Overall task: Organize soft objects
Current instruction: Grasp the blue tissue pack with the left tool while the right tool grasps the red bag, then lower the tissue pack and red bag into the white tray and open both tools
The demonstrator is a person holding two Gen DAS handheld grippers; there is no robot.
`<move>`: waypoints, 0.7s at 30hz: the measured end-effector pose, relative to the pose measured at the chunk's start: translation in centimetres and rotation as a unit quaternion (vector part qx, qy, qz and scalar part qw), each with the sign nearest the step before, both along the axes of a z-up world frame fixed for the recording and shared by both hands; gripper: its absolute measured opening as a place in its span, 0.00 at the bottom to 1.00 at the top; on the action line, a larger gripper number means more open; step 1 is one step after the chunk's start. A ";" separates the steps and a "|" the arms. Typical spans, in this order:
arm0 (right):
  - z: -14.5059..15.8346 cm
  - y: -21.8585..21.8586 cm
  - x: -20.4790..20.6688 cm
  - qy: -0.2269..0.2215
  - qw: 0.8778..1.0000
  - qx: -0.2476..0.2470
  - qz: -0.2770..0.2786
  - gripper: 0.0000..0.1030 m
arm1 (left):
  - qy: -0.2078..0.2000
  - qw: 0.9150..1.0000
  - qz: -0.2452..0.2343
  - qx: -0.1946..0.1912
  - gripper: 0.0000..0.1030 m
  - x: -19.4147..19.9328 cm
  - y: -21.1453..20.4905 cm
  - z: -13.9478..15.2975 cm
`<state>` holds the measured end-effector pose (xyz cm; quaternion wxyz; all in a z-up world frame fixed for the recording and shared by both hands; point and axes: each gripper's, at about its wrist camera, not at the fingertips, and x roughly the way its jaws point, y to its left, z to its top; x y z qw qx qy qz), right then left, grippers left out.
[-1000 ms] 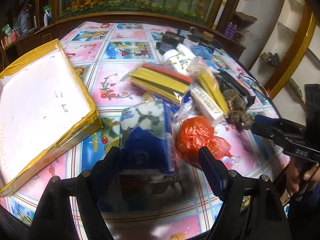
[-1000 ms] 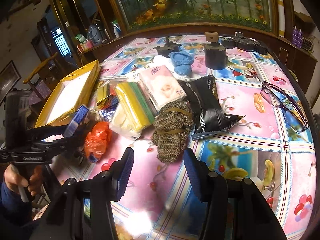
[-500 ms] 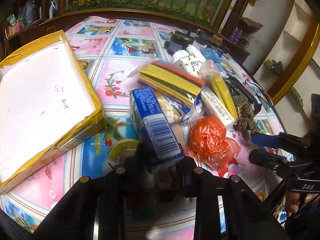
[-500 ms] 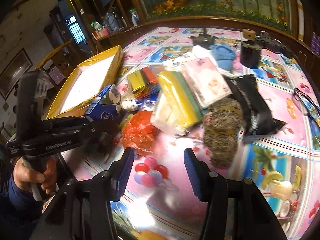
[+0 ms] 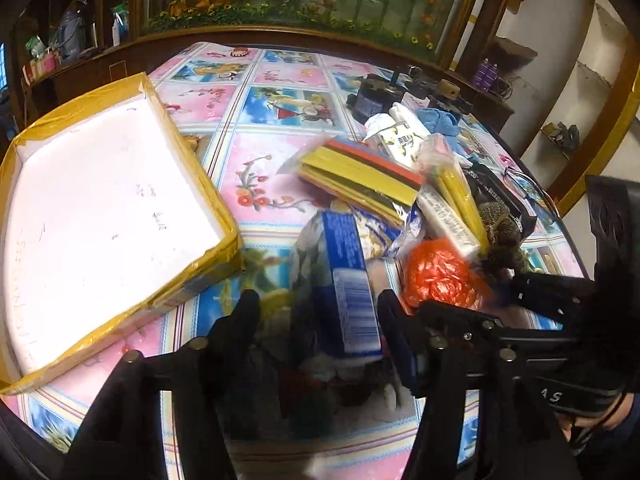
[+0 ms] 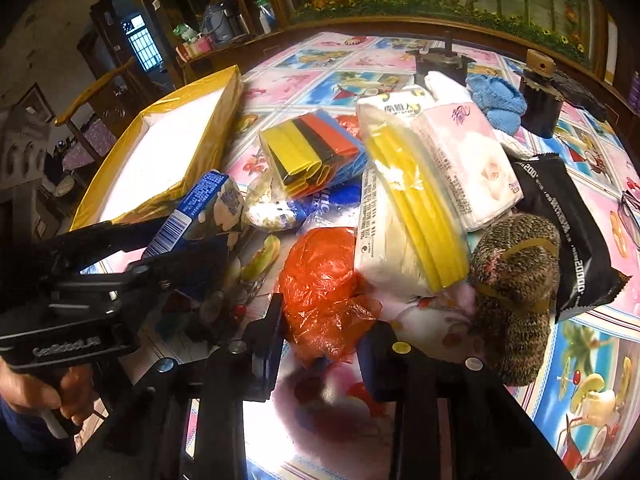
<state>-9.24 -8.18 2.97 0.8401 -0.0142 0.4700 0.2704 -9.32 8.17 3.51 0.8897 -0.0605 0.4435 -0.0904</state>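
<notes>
A heap of soft things crowds the middle of the table [image 6: 400, 46], which wears a pink and blue picture cloth. A shallow box [image 5: 100, 208] with yellow taped edges and a white inside sits to one side, apart from the heap. In the heap lie one orange plastic bag [image 6: 320, 276], one brown knitted bundle [image 6: 516, 288] tied with rubber bands, one black foil packet [image 6: 568, 232], one pink tissue pack [image 6: 468, 160], one bag of yellow tubes [image 6: 416, 204] and one bag of mixed coloured tubes [image 6: 312, 148]. A blue knitted piece [image 6: 496, 100] lies further back, beside a dark cylinder [image 6: 540, 100].

The left gripper [image 5: 316, 312] points down at a slant, its jaws opening, with one blue tissue pack [image 5: 344, 280] standing tilted between them; the pads look clear of it. A hand [image 6: 48, 396] grips its handle.

The right gripper [image 6: 326, 320] also slants down, its jaws closing narrow around the near edge of the orange plastic bag. I cannot tell whether the pads press on it yet. The bag lies on the cloth just beside the blue tissue pack.
</notes>
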 end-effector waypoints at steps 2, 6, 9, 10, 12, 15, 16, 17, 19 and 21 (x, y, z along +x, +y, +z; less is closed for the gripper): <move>0.3 -0.3 -0.5 -0.008 1.000 0.003 0.001 0.34 | 0.000 1.000 -0.002 0.005 0.61 0.5 -0.3 -0.1; 0.9 -1.2 -1.6 -0.015 1.000 0.012 -0.002 0.34 | 0.002 1.000 -0.006 0.017 0.21 0.9 -1.2 -0.9; 1.3 -2.1 -2.1 -0.015 1.000 0.024 -0.002 0.34 | -0.012 1.000 -0.006 0.012 0.20 0.2 -1.2 -0.8; 1.6 -2.3 -2.3 -0.017 1.000 0.024 -0.002 0.34 | -0.016 1.000 -0.007 0.007 0.20 -0.1 -1.0 -0.6; 2.1 -2.4 -2.6 -0.019 0.999 0.030 0.003 0.34 | -0.023 1.000 -0.008 -0.003 0.20 -0.6 -0.7 0.0; 3.1 -2.1 -3.1 -0.024 0.999 0.044 0.016 0.34 | -0.035 0.999 -0.007 -0.020 0.20 -1.5 0.1 1.3; 3.4 -1.8 -3.2 -0.027 0.998 0.046 0.021 0.34 | -0.039 0.999 -0.007 -0.026 0.20 -1.7 0.4 1.7; 3.7 -1.5 -3.3 -0.030 0.998 0.045 0.025 0.34 | -0.041 0.999 -0.005 -0.033 0.20 -1.9 0.8 2.1; 4.2 -0.9 -3.3 -0.030 0.998 0.043 0.036 0.34 | -0.047 0.998 0.001 -0.042 0.20 -2.3 1.9 2.9; 4.7 -0.1 -3.1 -0.028 0.998 0.045 0.046 0.34 | -0.052 0.997 0.011 -0.052 0.20 -2.6 3.3 3.7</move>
